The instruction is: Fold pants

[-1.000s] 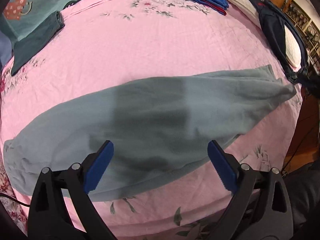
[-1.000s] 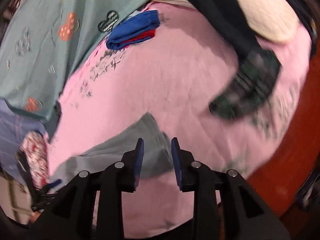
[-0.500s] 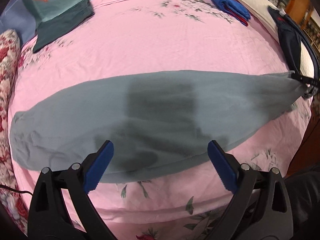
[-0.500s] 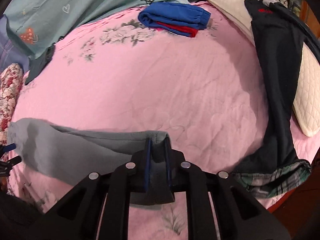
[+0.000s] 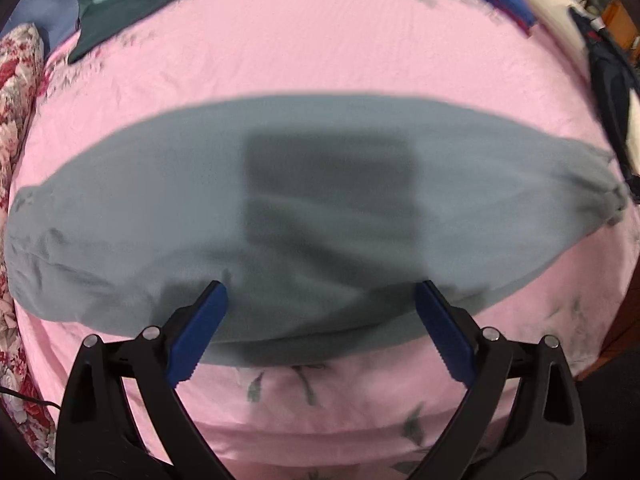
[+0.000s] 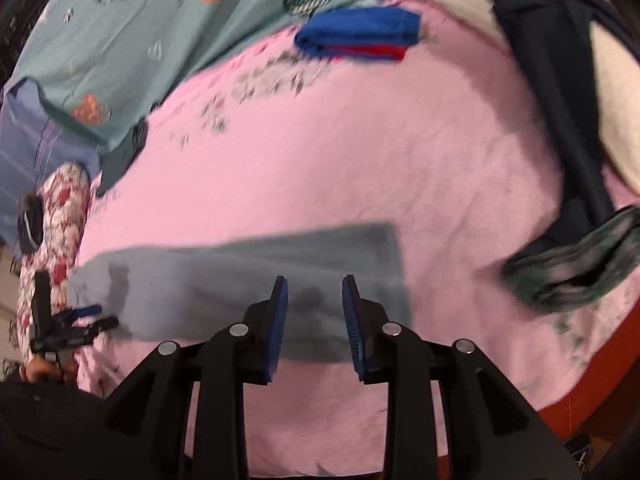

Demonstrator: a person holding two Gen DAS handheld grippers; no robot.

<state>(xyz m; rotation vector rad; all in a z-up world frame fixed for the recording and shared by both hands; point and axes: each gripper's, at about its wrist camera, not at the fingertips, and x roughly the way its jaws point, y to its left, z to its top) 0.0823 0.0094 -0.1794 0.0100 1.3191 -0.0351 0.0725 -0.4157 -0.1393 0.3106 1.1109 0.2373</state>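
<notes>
The grey pants [image 5: 320, 208] lie flat as one long band across the pink bed sheet [image 5: 320, 52], folded lengthwise. My left gripper [image 5: 320, 300] is wide open and empty above their near edge. In the right wrist view the pants [image 6: 248, 272] stretch to the left. My right gripper [image 6: 314, 300] is open and empty just above their right end. The left gripper [image 6: 86, 318] shows at the pants' far left end.
Folded blue and red clothes [image 6: 360, 34] lie at the back. Dark navy pants [image 6: 568, 112] lie over a cream pillow [image 6: 616, 92] at the right. A teal quilt [image 6: 160, 20] and a dark green folded garment [image 5: 132, 4] lie at the back left. The wooden bed edge [image 6: 592, 368] is at the right.
My right gripper was shut on the pants' end half a second ago; it has opened and let go. The pants now lie flat. My left gripper stayed open and came closer.
</notes>
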